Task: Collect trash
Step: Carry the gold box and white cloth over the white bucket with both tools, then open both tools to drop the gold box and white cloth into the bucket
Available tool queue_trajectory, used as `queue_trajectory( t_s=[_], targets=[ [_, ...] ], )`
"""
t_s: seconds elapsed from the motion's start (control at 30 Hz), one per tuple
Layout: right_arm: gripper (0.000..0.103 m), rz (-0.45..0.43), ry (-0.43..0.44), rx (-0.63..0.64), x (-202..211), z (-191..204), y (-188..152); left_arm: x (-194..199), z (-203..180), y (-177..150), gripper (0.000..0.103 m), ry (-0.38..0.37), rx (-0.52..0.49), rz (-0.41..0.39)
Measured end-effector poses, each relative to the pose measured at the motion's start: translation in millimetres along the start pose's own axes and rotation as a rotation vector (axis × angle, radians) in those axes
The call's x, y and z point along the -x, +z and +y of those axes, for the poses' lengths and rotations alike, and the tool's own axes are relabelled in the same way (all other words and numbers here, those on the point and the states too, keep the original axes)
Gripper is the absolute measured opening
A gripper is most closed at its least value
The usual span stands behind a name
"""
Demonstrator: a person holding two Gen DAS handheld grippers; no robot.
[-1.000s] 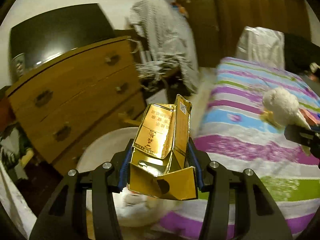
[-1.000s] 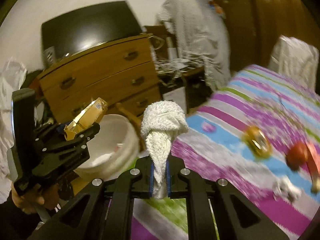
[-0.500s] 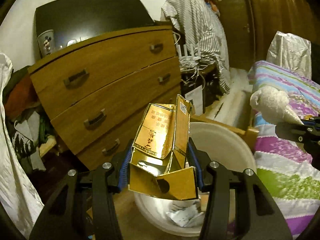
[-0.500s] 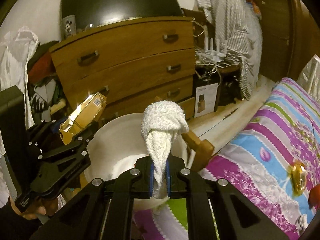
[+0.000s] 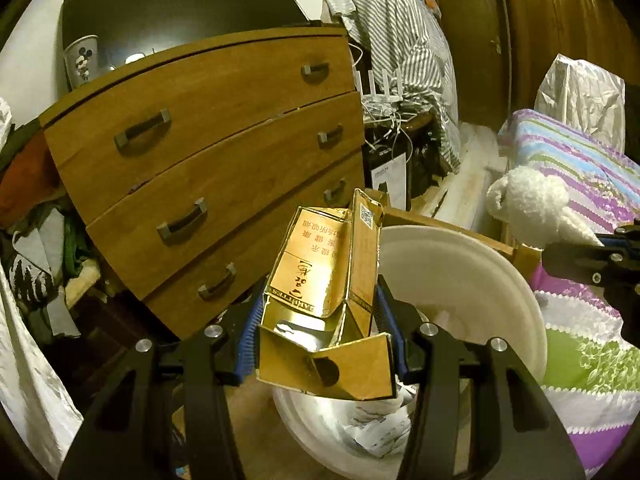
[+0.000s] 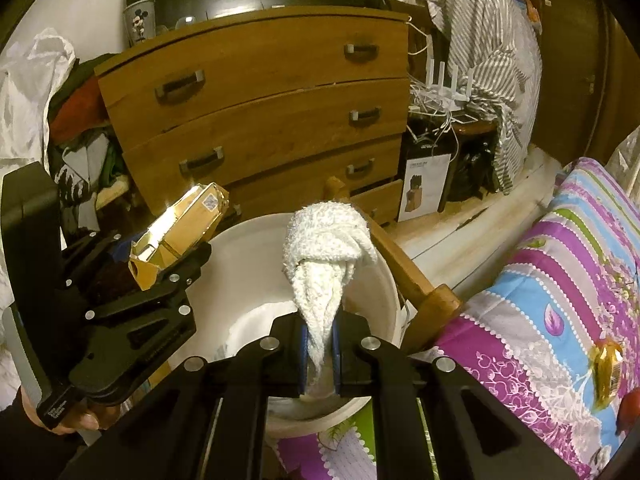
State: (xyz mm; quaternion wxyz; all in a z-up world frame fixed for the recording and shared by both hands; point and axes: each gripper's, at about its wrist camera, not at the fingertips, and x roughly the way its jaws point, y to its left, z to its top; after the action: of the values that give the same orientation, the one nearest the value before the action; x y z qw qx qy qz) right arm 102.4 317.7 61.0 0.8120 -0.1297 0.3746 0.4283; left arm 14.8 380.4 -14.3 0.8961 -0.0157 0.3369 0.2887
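Observation:
My left gripper point(image 5: 320, 336) is shut on an opened gold cigarette box point(image 5: 320, 292), held above the near rim of a white plastic bin point(image 5: 472, 272) that holds crumpled paper point(image 5: 376, 428). The right gripper point(image 6: 319, 350) is shut on a wad of white tissue point(image 6: 324, 248), which hangs over the same white bin point(image 6: 248, 264). In the right wrist view the left gripper point(image 6: 172, 256) with the gold box point(image 6: 180, 228) is at the bin's left rim. In the left wrist view the tissue point(image 5: 528, 208) shows at the bin's right.
A wooden chest of drawers point(image 5: 224, 152) stands behind the bin. The bed with a striped cover point(image 6: 560, 280) lies to the right, with a gold wrapper point(image 6: 606, 368) and a red item point(image 6: 630, 406) on it. A wooden bed post point(image 6: 404, 264) touches the bin's right side. Clothes are piled at left point(image 6: 76, 120).
Both grippers have swung left from over the bed to above the white bin by the drawers. Each keeps its grip, left on the gold box, right on the tissue.

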Motion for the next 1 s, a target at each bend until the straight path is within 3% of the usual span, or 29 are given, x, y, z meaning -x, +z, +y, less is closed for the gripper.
queue_trajectory(
  t_s=[0.83, 0.9, 0.93, 1.0],
  targets=[
    [0.01, 0.002, 0.033, 0.024, -1, 5, 11, -11, 0, 4, 0.05, -0.029, 0.009, 0.011],
    [0.014, 0.005, 0.046, 0.031, -2, 6, 13, -12, 0, 5, 0.052, -0.038, 0.011, 0.013],
    [0.015, 0.006, 0.049, 0.033, -2, 7, 13, -13, -1, 4, 0.063, -0.037, 0.008, 0.02],
    [0.017, 0.004, 0.035, 0.034, -2, 6, 13, -15, -1, 4, 0.074, -0.041, 0.009, 0.027]
  ],
)
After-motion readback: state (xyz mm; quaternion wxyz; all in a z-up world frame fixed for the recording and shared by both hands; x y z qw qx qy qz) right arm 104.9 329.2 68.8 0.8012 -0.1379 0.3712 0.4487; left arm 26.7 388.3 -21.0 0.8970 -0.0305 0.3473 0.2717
